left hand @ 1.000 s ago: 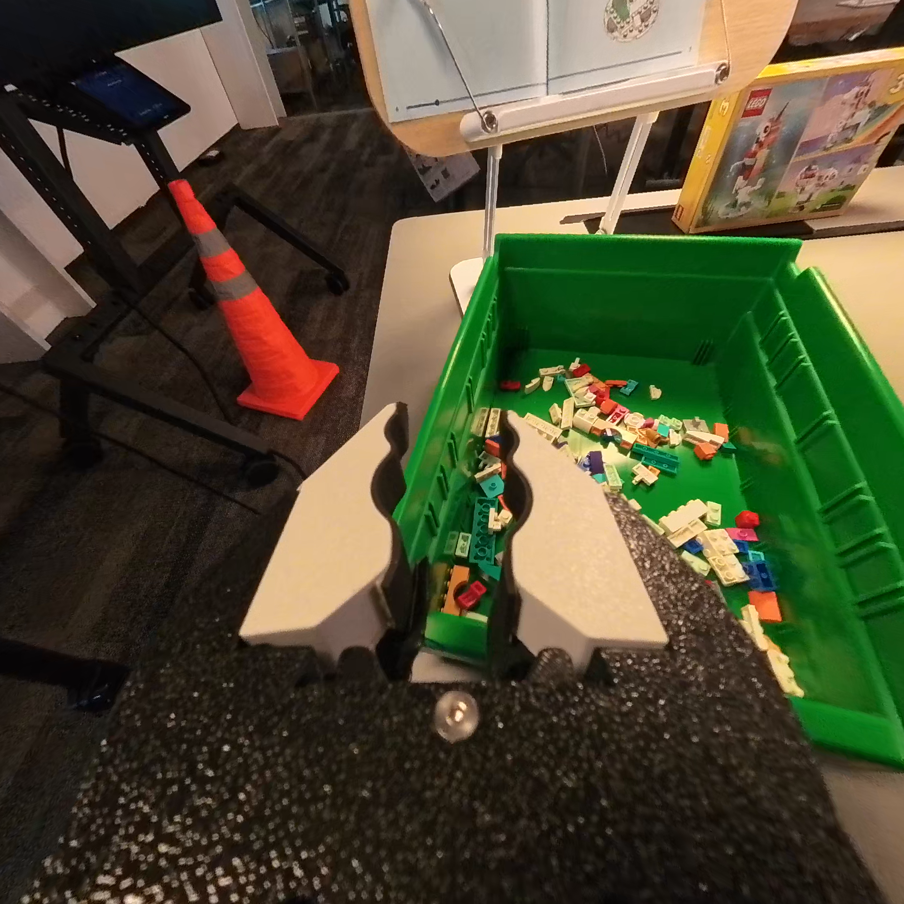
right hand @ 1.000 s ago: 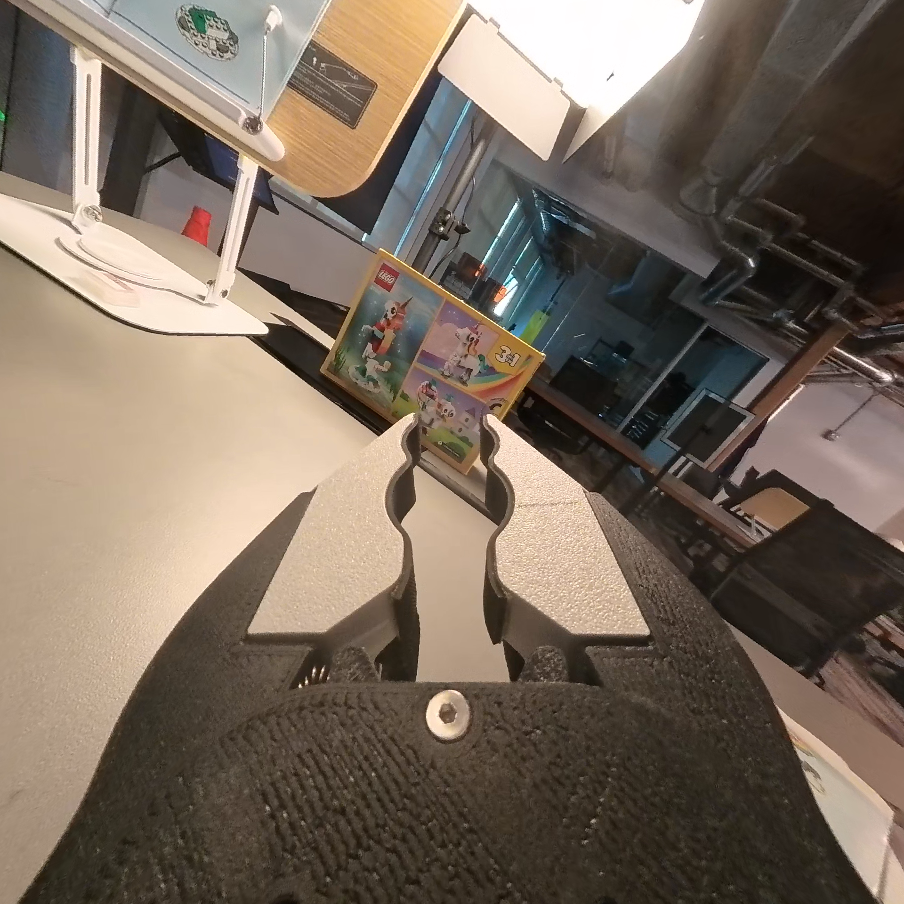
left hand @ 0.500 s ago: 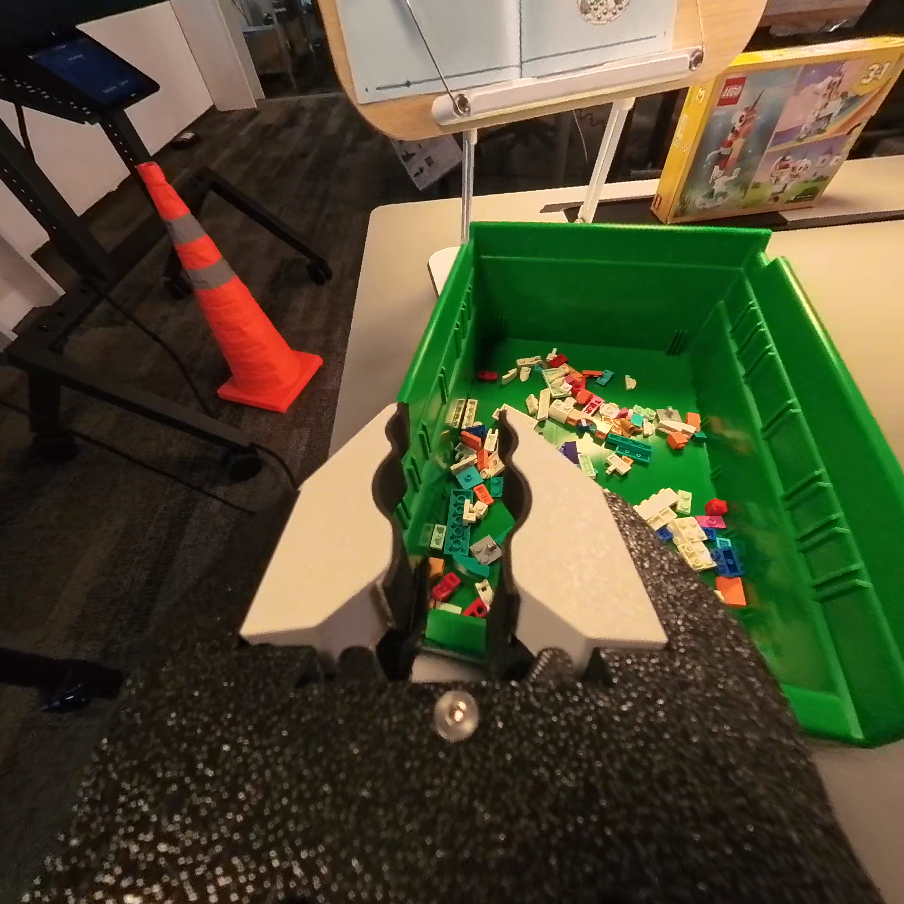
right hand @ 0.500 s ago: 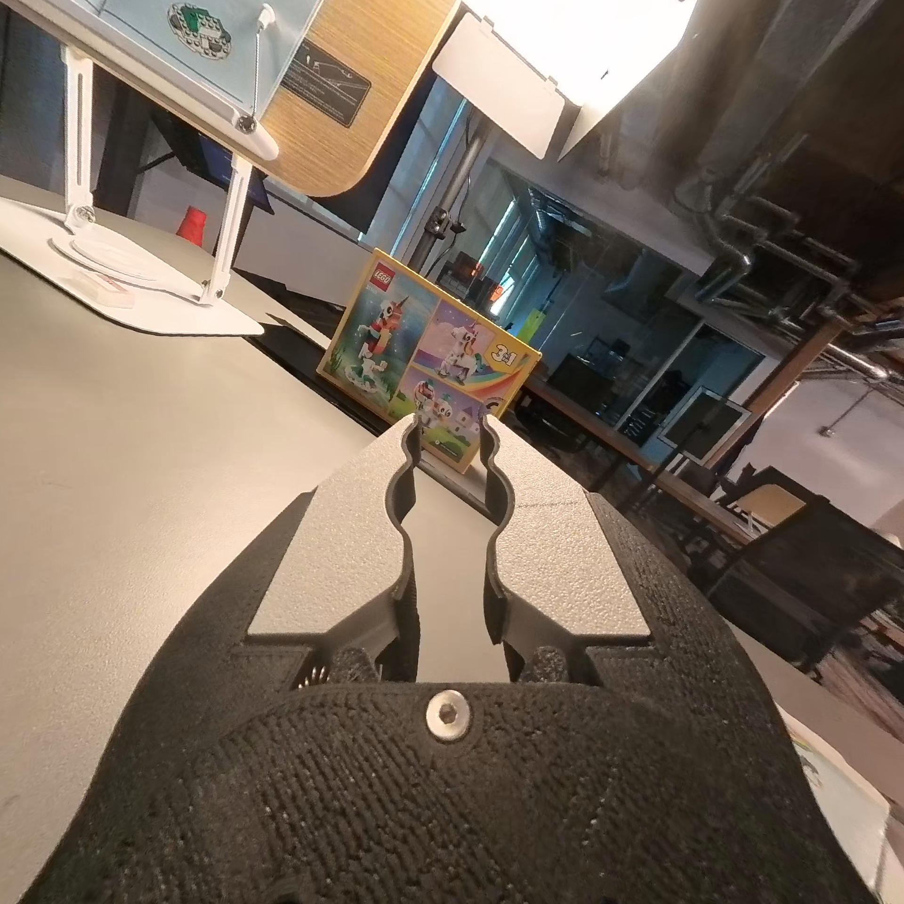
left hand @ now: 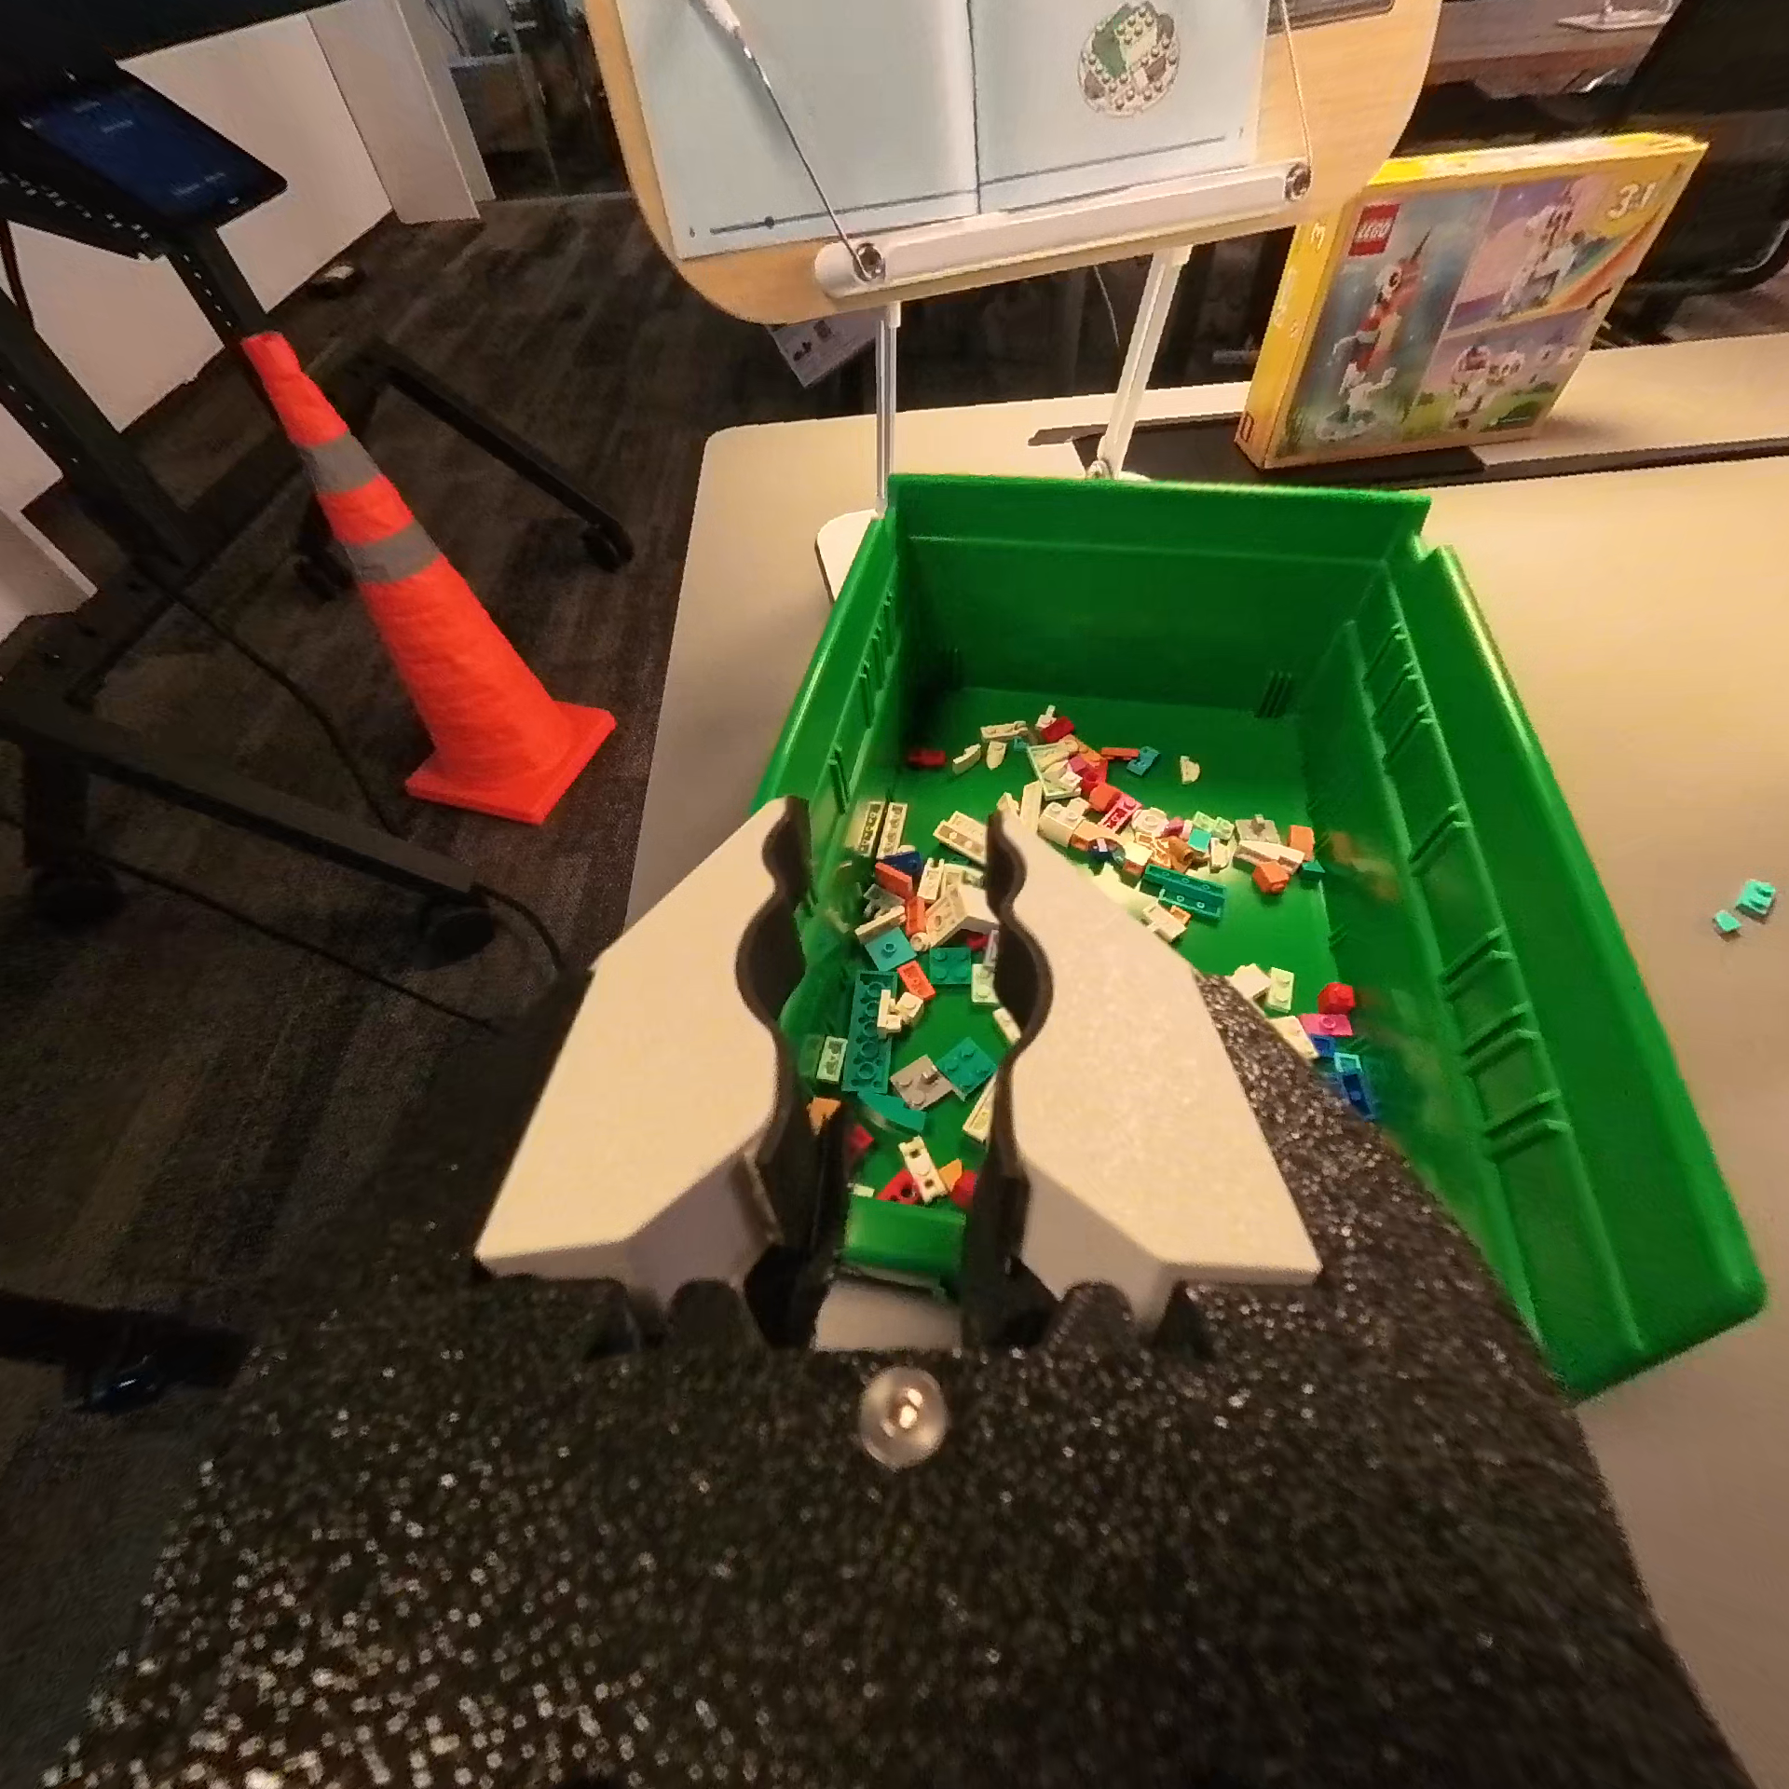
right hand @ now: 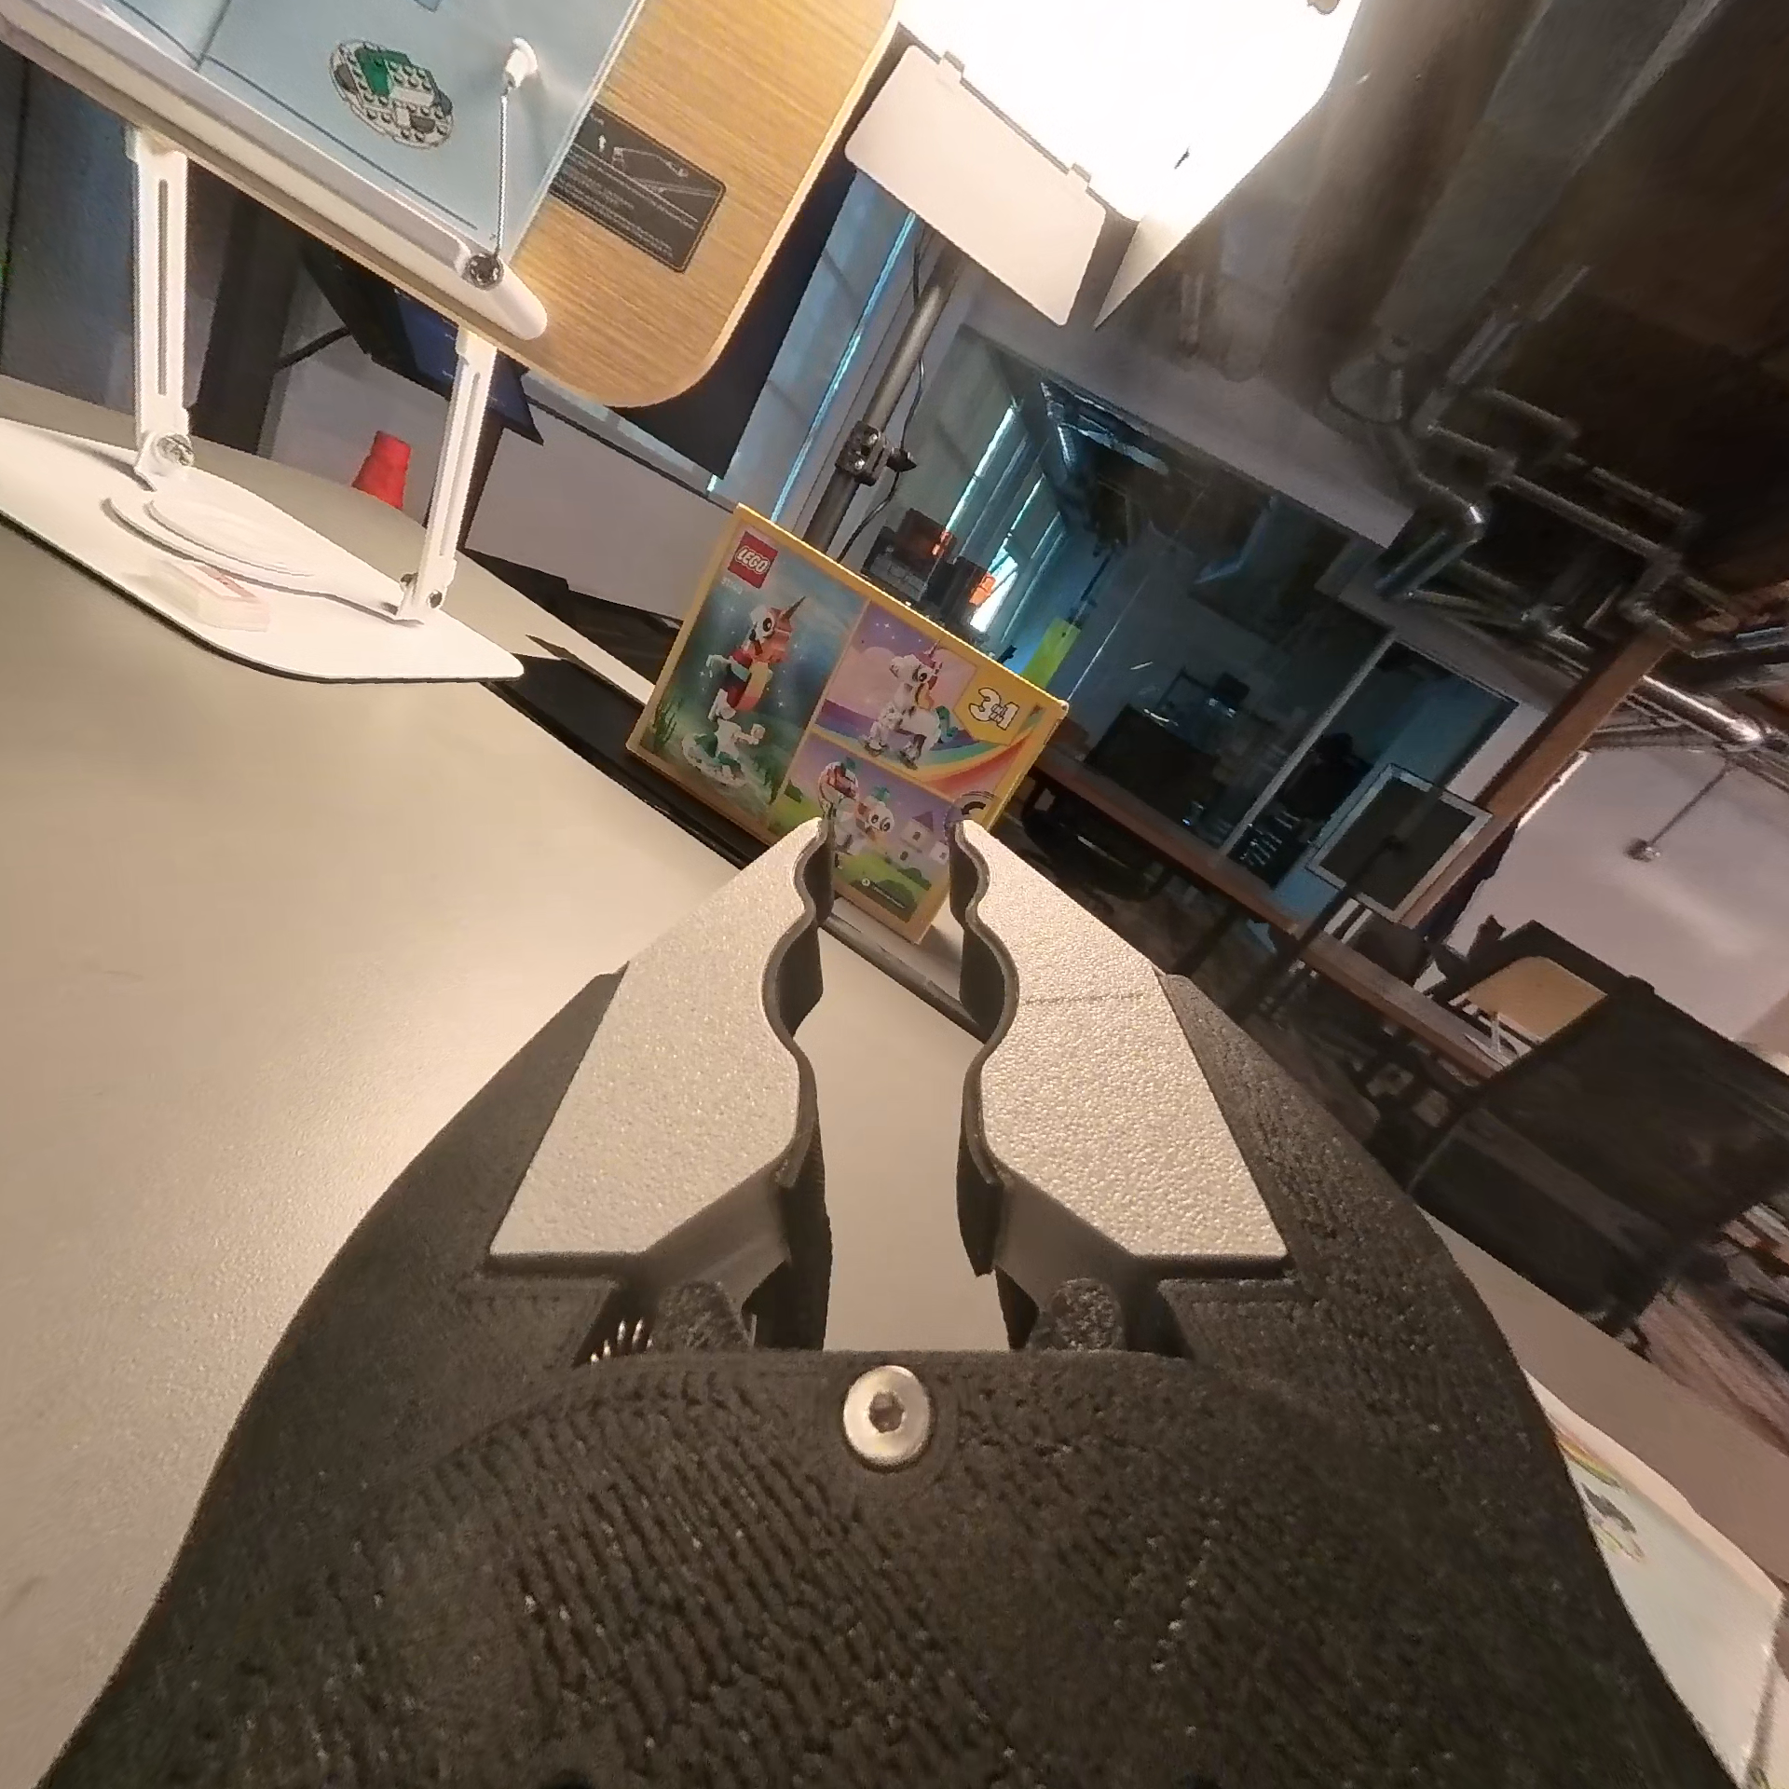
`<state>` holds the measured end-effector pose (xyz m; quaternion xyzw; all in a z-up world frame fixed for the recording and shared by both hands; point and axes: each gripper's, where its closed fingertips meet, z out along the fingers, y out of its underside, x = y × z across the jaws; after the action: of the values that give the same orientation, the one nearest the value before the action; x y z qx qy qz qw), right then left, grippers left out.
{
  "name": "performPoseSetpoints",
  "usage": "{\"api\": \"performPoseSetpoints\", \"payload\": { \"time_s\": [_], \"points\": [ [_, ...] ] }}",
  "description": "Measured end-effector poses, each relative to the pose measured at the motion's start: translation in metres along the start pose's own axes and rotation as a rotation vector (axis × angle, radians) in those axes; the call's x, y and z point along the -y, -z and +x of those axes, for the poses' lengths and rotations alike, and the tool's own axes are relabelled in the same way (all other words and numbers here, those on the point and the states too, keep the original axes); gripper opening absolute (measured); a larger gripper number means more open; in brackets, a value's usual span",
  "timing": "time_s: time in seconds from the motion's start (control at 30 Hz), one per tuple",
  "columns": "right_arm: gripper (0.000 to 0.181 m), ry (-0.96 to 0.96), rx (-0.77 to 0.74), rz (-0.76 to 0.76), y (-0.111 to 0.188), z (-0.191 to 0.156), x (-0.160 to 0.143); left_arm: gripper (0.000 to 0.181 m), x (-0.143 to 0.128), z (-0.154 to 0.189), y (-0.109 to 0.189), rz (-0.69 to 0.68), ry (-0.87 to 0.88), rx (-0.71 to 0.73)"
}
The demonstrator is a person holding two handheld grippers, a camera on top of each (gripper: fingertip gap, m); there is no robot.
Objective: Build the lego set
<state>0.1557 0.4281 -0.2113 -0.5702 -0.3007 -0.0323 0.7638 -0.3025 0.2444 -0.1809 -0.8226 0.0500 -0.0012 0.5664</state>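
Left gripper jaws apart, empty, has pulled back and up; loose lego bricks in the green bin now lie between and beyond its tips, so picking looks next. Right gripper narrowly apart, empty, unmoved, lego box beyond.

Glossy green plastic bin, matt beige table, wood-grain board, grainy grey fingers.
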Motion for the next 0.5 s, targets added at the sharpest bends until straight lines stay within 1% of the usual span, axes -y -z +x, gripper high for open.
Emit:
{"api": "performPoseSetpoints", "payload": {
  "time_s": [0.5],
  "points": [
    [0.021,-0.007,-0.006,0.001,0.0002,0.0015,-0.0001,0.034,0.0028,0.009,-0.0034,-0.008,0.001,-0.041]
  ]
}}
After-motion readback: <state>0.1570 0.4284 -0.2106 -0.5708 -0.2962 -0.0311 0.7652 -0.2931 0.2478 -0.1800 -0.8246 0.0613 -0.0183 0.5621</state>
